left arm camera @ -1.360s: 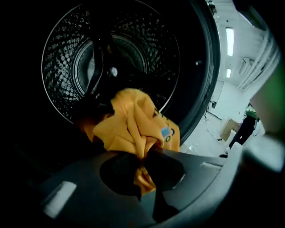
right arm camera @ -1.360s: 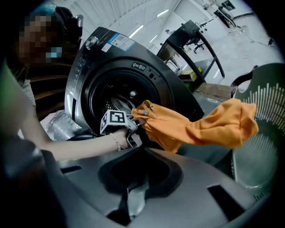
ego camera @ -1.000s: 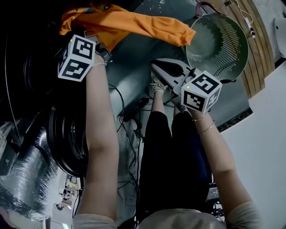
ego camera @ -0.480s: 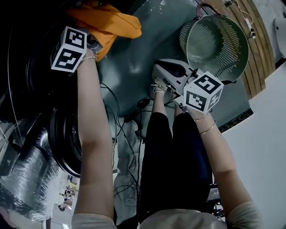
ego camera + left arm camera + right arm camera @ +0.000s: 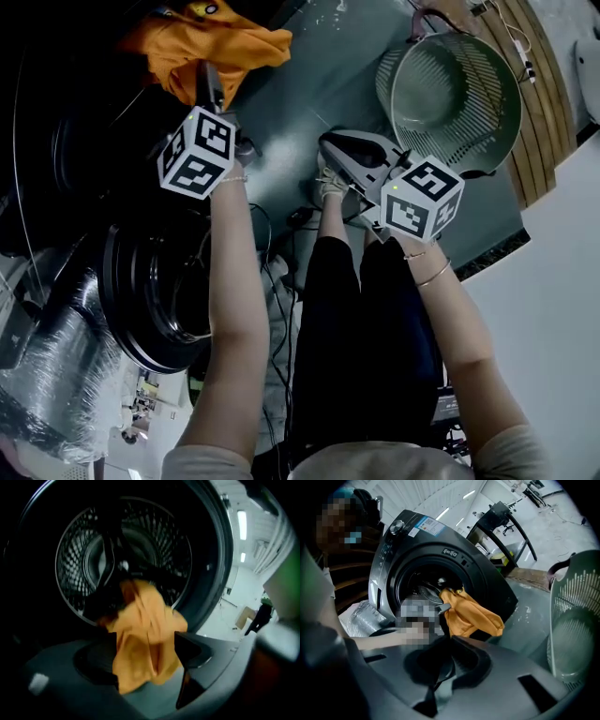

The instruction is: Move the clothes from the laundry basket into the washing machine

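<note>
An orange garment [image 5: 212, 42] hangs half out of the washing machine's dark drum opening [image 5: 124, 559], draped over the lip [image 5: 140, 634]. My left gripper [image 5: 217, 98] is just in front of it, drawn back a little, and its jaws are opening wide. In the left gripper view the cloth shows between the fingers [image 5: 192, 653] but they do not press on it. My right gripper [image 5: 339, 148] is shut and holds nothing, hovering low beside the pale green laundry basket [image 5: 459, 94], which looks empty. From the right gripper view I see the washing machine [image 5: 487, 585], the garment [image 5: 471, 613] and the basket [image 5: 576, 630].
The round washer door [image 5: 150, 291] stands swung open at the left. A silver foil duct [image 5: 52, 384] lies below it, and cables trail on the floor near the person's legs [image 5: 361, 309]. A wooden strip [image 5: 534, 103] runs past the basket.
The left gripper carried the orange garment to the drum, let it go and pulled back toward the person. The garment now hangs bunched at the opening. The right gripper has stayed put.
</note>
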Demonstrator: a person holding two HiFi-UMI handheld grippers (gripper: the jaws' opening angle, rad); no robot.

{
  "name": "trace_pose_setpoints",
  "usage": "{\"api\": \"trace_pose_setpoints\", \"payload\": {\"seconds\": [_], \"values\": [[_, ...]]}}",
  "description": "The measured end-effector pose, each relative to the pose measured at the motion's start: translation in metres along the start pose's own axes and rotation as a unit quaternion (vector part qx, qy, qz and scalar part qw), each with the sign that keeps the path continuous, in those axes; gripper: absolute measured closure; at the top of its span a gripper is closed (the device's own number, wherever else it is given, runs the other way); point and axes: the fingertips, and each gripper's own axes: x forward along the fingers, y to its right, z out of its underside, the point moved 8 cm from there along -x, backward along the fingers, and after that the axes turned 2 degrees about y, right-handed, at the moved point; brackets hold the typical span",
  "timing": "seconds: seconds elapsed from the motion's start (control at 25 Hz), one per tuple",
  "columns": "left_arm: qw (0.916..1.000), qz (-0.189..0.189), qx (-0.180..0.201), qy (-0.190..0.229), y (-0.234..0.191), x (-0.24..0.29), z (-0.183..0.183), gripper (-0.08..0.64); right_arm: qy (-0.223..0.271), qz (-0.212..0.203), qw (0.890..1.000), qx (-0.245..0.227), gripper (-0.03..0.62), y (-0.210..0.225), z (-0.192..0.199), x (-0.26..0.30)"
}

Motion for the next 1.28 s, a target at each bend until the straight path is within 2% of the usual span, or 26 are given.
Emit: {"api": "trace_pose_setpoints", "payload": {"seconds": [0.08,0.16,0.24,0.4,0.56,0.6,0.64,0.68,0.76,0.84,0.96,1.04,1.2,1.28], "values": [[0.9984,-0.003,-0.011,-0.056,0.005,0.008,0.033,0.173,-0.008,0.015,1.0,0.001,0.566,0.006,0.004,-0.002],[0.996,-0.01,-0.031,-0.083,0.008,0.019,0.055,0.143,-0.006,0.022,1.0,0.005,0.568,0.011,0.006,-0.004],[0.995,-0.01,-0.048,-0.087,0.01,0.031,0.067,0.127,-0.002,0.024,1.0,0.012,0.568,0.015,0.008,-0.006],[0.9949,-0.007,-0.057,-0.083,0.021,0.053,0.074,0.123,-0.008,0.029,0.999,0.027,0.568,0.024,0.015,-0.008],[0.9941,-0.045,-0.064,-0.075,0.02,0.064,0.071,0.129,-0.006,0.019,0.999,0.035,0.568,0.028,0.019,-0.009],[0.9941,-0.054,-0.058,-0.074,0.02,0.064,0.071,0.145,-0.004,0.016,0.999,0.042,0.568,0.029,0.019,-0.009],[0.9942,-0.06,-0.045,-0.077,0.02,0.063,0.072,0.23,-0.004,0.014,0.999,0.046,0.572,0.029,0.019,-0.008],[0.9942,-0.062,-0.03,-0.083,0.018,0.061,0.072,0.346,-0.007,0.013,0.999,0.048,0.575,0.028,0.019,-0.007],[0.9946,-0.053,-0.011,-0.088,0.015,0.055,0.068,0.425,-0.011,0.01,0.999,0.046,0.577,0.027,0.019,-0.006],[0.9968,-0.036,0.001,-0.072,0.015,0.044,0.056,0.466,-0.008,0.008,0.999,0.046,0.577,0.026,0.017,-0.007],[0.9995,-0.011,0.027,-0.01,0.018,0.025,0.022,0.482,0.007,0.011,0.999,0.052,0.577,0.024,0.009,-0.008],[0.999,-0.008,0.036,0.026,0.014,0.021,-0.001,0.495,0.014,0.01,0.999,0.05,0.577,0.021,0.005,-0.007],[0.9903,-0.011,0.109,0.086,0.011,0.032,-0.05,0.512,0.022,0.002,0.998,0.054,0.577,0.016,-0.001,-0.005],[0.9859,-0.01,0.123,0.113,0.013,0.041,-0.072,0.514,0.026,0.001,0.998,0.06,0.577,0.017,-0.003,-0.005]]}}
